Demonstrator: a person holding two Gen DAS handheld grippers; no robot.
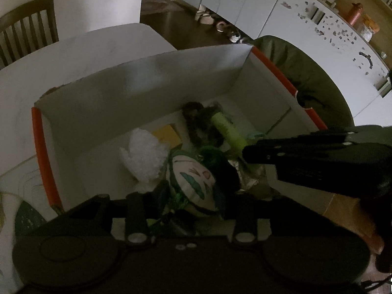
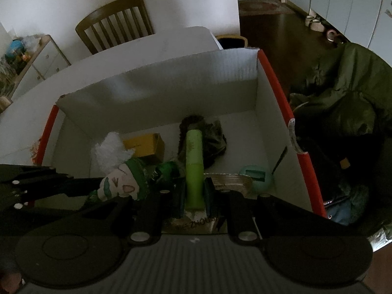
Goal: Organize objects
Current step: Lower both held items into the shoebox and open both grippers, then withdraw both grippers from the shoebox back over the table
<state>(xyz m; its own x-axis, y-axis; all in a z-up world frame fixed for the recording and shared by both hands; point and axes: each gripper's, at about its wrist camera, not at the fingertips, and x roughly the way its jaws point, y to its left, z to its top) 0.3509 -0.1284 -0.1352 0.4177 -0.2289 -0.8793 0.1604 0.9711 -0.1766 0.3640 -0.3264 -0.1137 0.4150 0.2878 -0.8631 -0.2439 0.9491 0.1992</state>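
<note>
A white cardboard box with orange-red edges [image 1: 44, 152] [image 2: 274, 78] holds the objects. My left gripper [image 1: 191, 196] is shut on a doll with a drawn face and green hair [image 1: 193, 178] [image 2: 120, 183], low inside the box. My right gripper [image 2: 193, 196] is shut on a lime-green tube [image 2: 193, 166] [image 1: 227, 132], which points toward the far wall. In the box also lie a white fluffy toy [image 1: 144, 156] [image 2: 110, 149], a yellow carton [image 2: 147, 144] [image 1: 166, 134], a dark furry bundle [image 2: 208, 137] [image 1: 198, 122] and a teal round thing [image 2: 257, 176].
The box stands on a white table [image 1: 73, 49] [image 2: 147, 49]. A wooden chair [image 2: 115, 22] [image 1: 27, 31] stands behind it. A dark green jacket [image 2: 348, 88] [image 1: 306, 78] lies right of the box. White cabinets [image 1: 318, 31] line the far right.
</note>
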